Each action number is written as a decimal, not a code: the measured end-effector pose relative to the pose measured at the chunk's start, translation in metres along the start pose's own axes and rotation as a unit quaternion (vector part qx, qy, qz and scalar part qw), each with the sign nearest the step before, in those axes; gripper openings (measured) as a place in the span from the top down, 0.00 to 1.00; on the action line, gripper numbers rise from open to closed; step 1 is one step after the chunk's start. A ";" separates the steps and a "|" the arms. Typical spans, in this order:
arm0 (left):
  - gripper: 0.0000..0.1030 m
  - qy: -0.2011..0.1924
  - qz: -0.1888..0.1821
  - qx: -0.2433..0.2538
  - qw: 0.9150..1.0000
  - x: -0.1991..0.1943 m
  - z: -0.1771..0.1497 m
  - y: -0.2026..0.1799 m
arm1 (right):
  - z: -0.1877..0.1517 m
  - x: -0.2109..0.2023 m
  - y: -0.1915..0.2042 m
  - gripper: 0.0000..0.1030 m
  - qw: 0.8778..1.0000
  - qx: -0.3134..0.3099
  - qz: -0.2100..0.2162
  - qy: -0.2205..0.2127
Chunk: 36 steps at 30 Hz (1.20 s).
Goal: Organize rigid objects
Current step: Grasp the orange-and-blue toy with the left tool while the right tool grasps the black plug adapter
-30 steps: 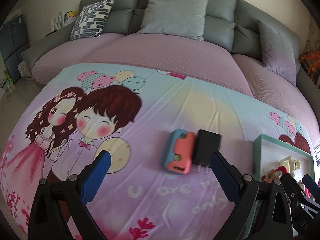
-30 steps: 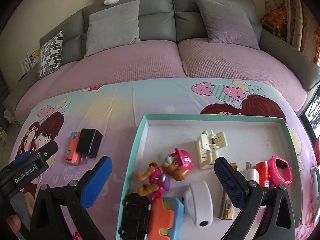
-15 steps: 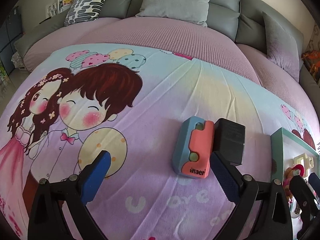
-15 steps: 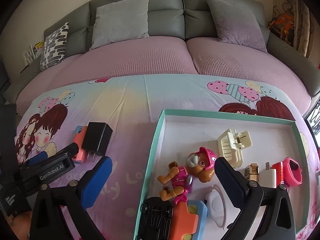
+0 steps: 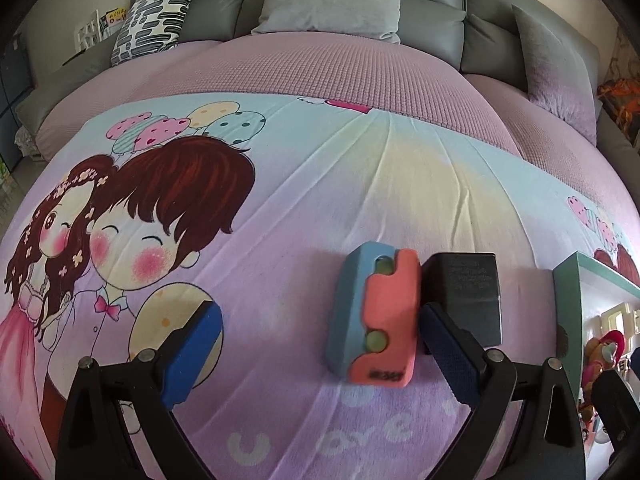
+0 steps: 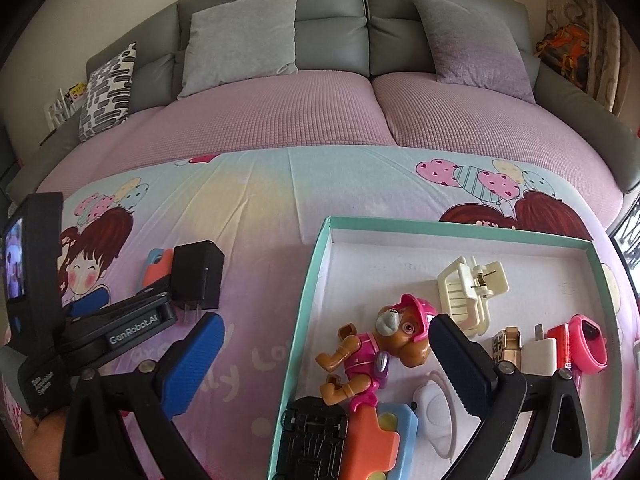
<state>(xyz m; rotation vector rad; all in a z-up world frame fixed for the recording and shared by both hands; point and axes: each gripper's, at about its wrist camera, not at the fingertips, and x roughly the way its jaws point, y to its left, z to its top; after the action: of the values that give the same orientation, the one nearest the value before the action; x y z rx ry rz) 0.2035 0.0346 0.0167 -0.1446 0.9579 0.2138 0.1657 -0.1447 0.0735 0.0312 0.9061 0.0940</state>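
So the two stragglers are the blue and coral block [image 5: 374,316] and the black charger [image 5: 464,300], sitting touching each other on the cartoon bedsheet [image 5: 280,208], just left of the teal box [image 6: 316,292]. Everything else looks sorted already: inside the box there's the pup figure [image 6: 380,344], a cream hair clip [image 6: 468,292], a pink watch [image 6: 590,340], a white plug [image 6: 540,354], a black toy car [image 6: 312,436] and another orange and blue block [image 6: 380,436]. I'd say the job is mostly done, two pieces left.

The left claw [image 5: 320,356] is wide open with nothing in it, down low at the block; its right finger sits right at the seam between the block and the charger, so my guess is the block goes first. The right claw [image 6: 320,360] is also spread wide and empty, hovering over the near left side of the box. Behind it all is the grey sofa [image 6: 332,12] with cushions.
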 end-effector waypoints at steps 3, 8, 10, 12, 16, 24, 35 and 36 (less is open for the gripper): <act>0.04 -0.002 -0.002 -0.007 1.000 0.000 0.001 0.003 | 0.001 0.000 0.000 0.00 1.000 -0.001 -0.001 -0.001; 0.18 -0.003 -0.018 -0.006 1.000 0.000 0.000 0.004 | 0.002 -0.001 0.003 0.00 1.000 0.005 0.013 -0.002; 0.28 -0.005 -0.018 -0.002 1.000 -0.002 0.000 0.003 | 0.004 -0.002 0.007 0.00 1.000 0.000 0.014 -0.006; 0.29 -0.002 -0.017 0.007 1.000 -0.002 0.000 0.000 | 0.005 -0.002 0.011 0.00 1.000 -0.005 0.017 -0.008; 0.35 0.007 -0.020 0.013 1.000 -0.004 0.000 0.000 | 0.008 0.001 0.017 0.00 1.000 -0.008 0.029 -0.005; 0.48 0.010 -0.021 -0.020 1.000 -0.009 0.000 0.020 | 0.017 0.014 0.036 0.00 0.998 -0.018 0.054 -0.002; 0.53 0.018 -0.012 -0.042 0.999 -0.012 -0.002 0.043 | 0.023 0.035 0.057 0.08 0.997 -0.030 0.075 0.009; 0.53 0.020 -0.010 -0.047 0.999 -0.012 -0.003 0.046 | 0.024 0.038 0.059 0.10 0.997 -0.032 0.073 0.011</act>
<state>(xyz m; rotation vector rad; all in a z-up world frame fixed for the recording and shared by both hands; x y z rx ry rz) 0.1832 0.0776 0.0242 -0.2454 0.9854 0.2386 0.2033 -0.0818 0.0626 0.0364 0.9209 0.2610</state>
